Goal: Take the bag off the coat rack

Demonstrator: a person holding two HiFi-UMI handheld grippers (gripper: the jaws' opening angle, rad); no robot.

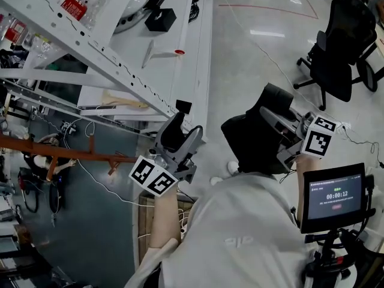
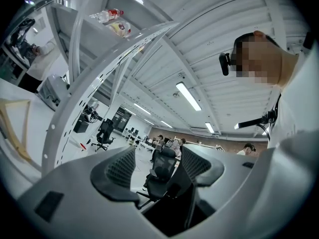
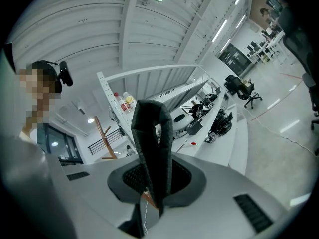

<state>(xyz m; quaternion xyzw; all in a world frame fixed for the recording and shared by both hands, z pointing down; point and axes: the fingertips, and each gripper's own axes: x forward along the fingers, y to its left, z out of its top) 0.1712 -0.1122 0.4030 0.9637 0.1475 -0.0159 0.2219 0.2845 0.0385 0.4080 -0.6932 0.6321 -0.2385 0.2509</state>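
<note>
- My right gripper (image 3: 155,178) pinched the strap (image 3: 150,133), and the bag (image 1: 252,143) hung from it close in front of me.
- The rack (image 1: 60,153) stood well apart from the bag, so I judged the lifting-off done.
- My left gripper (image 2: 157,168) was spread, with nothing between its jaws.
- At most, setting the bag down remained.

Field notes: a white shelving frame (image 1: 90,57) slanted over the white table (image 1: 120,47) ahead of you. A black box (image 1: 160,19) and a small red disc (image 1: 179,52) lay on the table. A black office chair (image 1: 336,59) stood well apart to your right. The monitor (image 1: 335,197) beside you showed a timer.
</note>
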